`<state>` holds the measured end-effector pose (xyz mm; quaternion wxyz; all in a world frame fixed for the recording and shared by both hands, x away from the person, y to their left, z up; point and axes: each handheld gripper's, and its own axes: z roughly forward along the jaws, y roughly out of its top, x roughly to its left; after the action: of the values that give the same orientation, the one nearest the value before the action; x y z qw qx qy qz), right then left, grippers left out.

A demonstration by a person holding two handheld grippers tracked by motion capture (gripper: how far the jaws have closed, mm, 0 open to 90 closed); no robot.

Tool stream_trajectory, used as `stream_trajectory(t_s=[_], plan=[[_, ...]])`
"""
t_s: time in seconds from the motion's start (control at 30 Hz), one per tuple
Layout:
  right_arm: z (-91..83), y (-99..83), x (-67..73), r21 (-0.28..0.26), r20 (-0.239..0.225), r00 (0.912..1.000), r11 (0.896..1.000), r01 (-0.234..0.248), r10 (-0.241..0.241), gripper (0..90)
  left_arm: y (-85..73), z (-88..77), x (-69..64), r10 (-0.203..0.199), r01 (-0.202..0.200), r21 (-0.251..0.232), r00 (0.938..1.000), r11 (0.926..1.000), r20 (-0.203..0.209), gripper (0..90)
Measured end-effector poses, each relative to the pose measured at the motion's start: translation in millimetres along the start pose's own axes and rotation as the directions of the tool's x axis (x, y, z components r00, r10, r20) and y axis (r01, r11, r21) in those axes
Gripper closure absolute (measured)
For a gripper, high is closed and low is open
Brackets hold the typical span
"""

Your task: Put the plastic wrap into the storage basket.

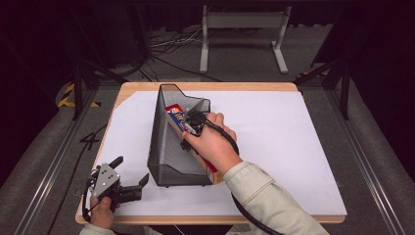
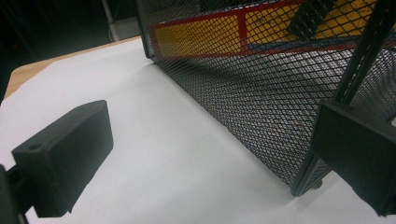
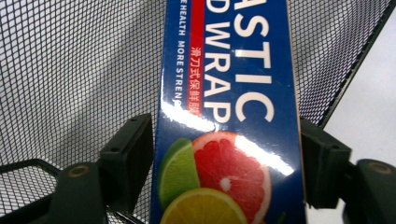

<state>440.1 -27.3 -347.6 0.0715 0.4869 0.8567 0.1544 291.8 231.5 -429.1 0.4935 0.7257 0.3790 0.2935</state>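
Right gripper view shows the right gripper (image 3: pixel 224 158) straddling a plastic wrap box (image 3: pixel 229 116) inside the mesh file holder (image 3: pixel 70 70), seemingly releasing it there, while the left gripper (image 1: pixel 128 177) waits open, empty.

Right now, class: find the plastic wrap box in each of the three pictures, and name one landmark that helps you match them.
High view: the plastic wrap box stands slanted inside the black mesh holder, centre, under the right gripper.
Left gripper view: top right, its yellow and red side shows through the mesh.
Right gripper view: centre, blue face with citrus picture between the jaws.
Shared landmark: the black mesh holder.
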Motion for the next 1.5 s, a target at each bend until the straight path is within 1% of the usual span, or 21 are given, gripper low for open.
stream_trajectory(t_s=[0.17,0.3,0.43,0.53,0.63,0.67,0.7,0.73,0.77,0.83,0.87,0.97,1.03,1.07,1.17,1.23,1.27,1.3,1.33,1.47,1.5], plan=[[0.7,-0.7,-1.4,0.003,0.003,1.0,1.0,0.007,-0.007,24.0,-0.1,0.3,-0.1,-0.002,0.002,0.002,1.0,1.0,0.001,0.1],[-4.4,-1.0,-2.5,-0.018,0.004,1.0,1.0,0.007,-0.007,22.4,-0.2,0.7,0.4,-0.003,0.003,0.003,1.0,1.0,-0.001,0.1],[-15.5,-0.9,-1.3,-0.069,0.018,0.9994,0.997,0.031,-0.03,21.2,-0.3,0.2,0.5,-0.005,0.005,0.004,1.0,1.0,-0.002,0.1],[-23.3,-0.8,0.3,-0.103,0.012,0.9993,0.994,0.036,-0.035,20.3,-0.4,-0.4,1.1,-0.004,0.004,0.0,1.0,1.0,-0.007,0.1],[-30.3,-2.2,0.6,-0.152,0.014,0.9985,0.987,0.054,-0.053,20.3,-0.5,-0.7,0.7,-0.007,0.007,-0.002,0.9999,1.0,-0.008,0.1],[-32.3,-3.3,0.3,-0.179,0.024,0.9973,0.981,0.072,-0.069,19.9,-0.5,-1.1,0.6,-0.008,0.008,-0.005,0.9999,1.0,-0.009,0.1],[-35.4,-5.3,0.0,-0.215,0.029,0.9955,0.972,0.095,-0.091,18.9,-0.4,-1.5,0.7,-0.007,0.007,-0.006,0.9999,1.0,-0.01,0.1],[-37.6,-6.7,0.2,-0.235,0.024,0.9951,0.967,0.099,-0.096,18.1,-0.4,-2.0,0.9,-0.01,0.01,-0.009,0.9999,0.9999,-0.013,0.1],[-40.9,-9.4,-0.7,-0.269,0.023,0.9926,0.955,0.121,-0.119,17.8,-0.6,-2.2,1.2,-0.008,0.008,-0.006,0.9999,0.9999,-0.013,0.1],[-45.4,-13.6,-2.7,-0.319,0.017,0.9901,0.938,0.137,-0.139,17.8,-1.0,-2.3,1.5,-0.01,0.01,-0.002,0.9998,0.9999,-0.016,0.1],[-45.4,-13.6,-2.7,-0.319,0.017,0.9901,0.938,0.137,-0.139,17.8,-1.0,-2.3,1.5,-0.01,0.01,-0.002,0.9998,0.9999,-0.016,0.1],[-51.0,-19.8,-7.8,-0.386,-0.019,0.9853,0.91,0.149,-0.17,17.8,-0.3,-2.5,0.5,-0.009,0.009,-0.007,0.9998,0.9999,-0.018,0.1],[-53.5,-23.4,-11.2,-0.406,-0.075,0.9816,0.904,0.131,-0.176,17.8,0.0,-2.1,0.1,-0.006,0.006,-0.006,0.9998,1.0,-0.017,0.1],[-54.6,-24.6,-13.3,-0.423,-0.081,0.9786,0.896,0.139,-0.19,17.8,0.0,-1.9,0.0,-0.006,0.006,-0.006,0.9998,1.0,-0.018,0.1],[-59.7,-29.3,-18.8,-0.48,-0.06,0.9725,0.861,0.17,-0.225,17.8,0.1,-1.0,-0.2,-0.008,0.008,-0.004,0.9998,1.0,-0.016,0.1],[-63.4,-32.3,-21.7,-0.501,-0.065,0.9719,0.849,0.165,-0.226,17.7,0.1,-0.8,-0.3,-0.008,0.008,-0.003,0.9998,1.0,-0.017,0.1],[-63.4,-32.3,-21.7,-0.501,-0.065,0.9719,0.849,0.165,-0.226,17.7,0.1,-0.8,-0.3,-0.008,0.008,-0.003,0.9998,1.0,-0.017,0.1],[-66.5,-34.9,-24.9,-0.512,-0.064,0.9716,0.843,0.164,-0.228,17.3,0.0,-0.6,-0.1,-0.009,0.009,-0.004,0.9998,1.0,-0.018,0.1],[-67.5,-35.6,-25.5,-0.509,-0.067,0.9715,0.845,0.163,-0.227,17.1,0.0,-0.4,0.0,-0.008,0.008,-0.003,0.9998,1.0,-0.017,0.1],[-72.5,-38.7,-28.3,-0.509,-0.069,0.9694,0.844,0.169,-0.236,15.7,0.3,-0.9,0.2,-0.007,0.007,-0.004,0.9999,1.0,-0.016,0.1],[-76.6,-41.4,-30.7,-0.516,-0.074,0.9666,0.839,0.173,-0.245,15.7,0.4,-1.1,0.4,-0.007,0.007,-0.002,0.9998,1.0,-0.016,0.1]])
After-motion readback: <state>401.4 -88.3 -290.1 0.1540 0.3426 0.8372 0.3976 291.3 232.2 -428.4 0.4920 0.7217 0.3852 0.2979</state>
